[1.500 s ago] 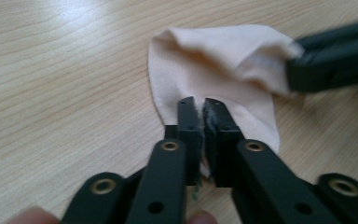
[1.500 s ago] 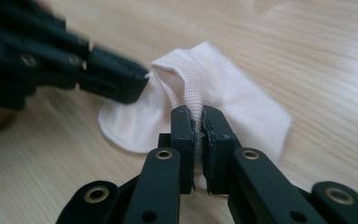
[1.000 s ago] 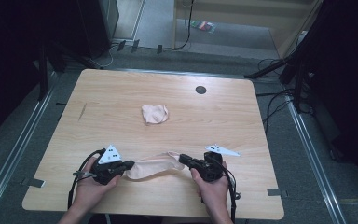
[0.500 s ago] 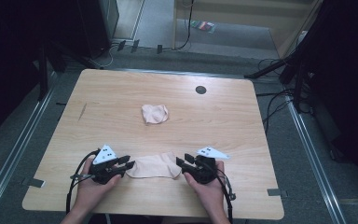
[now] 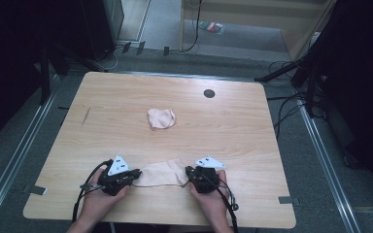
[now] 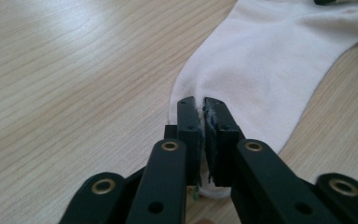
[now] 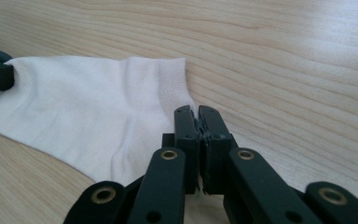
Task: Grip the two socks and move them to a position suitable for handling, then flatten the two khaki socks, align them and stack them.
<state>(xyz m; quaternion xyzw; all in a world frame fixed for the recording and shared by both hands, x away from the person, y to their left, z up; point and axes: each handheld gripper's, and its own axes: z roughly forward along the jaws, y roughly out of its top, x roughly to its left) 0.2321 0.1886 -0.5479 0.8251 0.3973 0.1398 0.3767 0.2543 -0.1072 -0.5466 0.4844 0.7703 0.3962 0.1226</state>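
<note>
Left gripper (image 5: 135,175) clamped tight on sock (image 5: 161,174) toe; right gripper (image 5: 188,171) pinching its cuff. Sock flat near table (image 5: 126,97) front edge, bare wood beyond.

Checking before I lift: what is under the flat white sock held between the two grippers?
The flat white sock lies on the light wooden table, pinched by the left gripper and right gripper. The fabric hides anything beneath it.

**Count on the table**

Two pale socks: one sock (image 5: 161,173) spread flat near the front edge, one bunched sock (image 5: 161,118) mid-table. Two black grippers, the left gripper (image 5: 135,175) and the right gripper (image 5: 189,172). Two hands. One wooden table (image 5: 252,131) with one dark round hole (image 5: 209,93).
</note>
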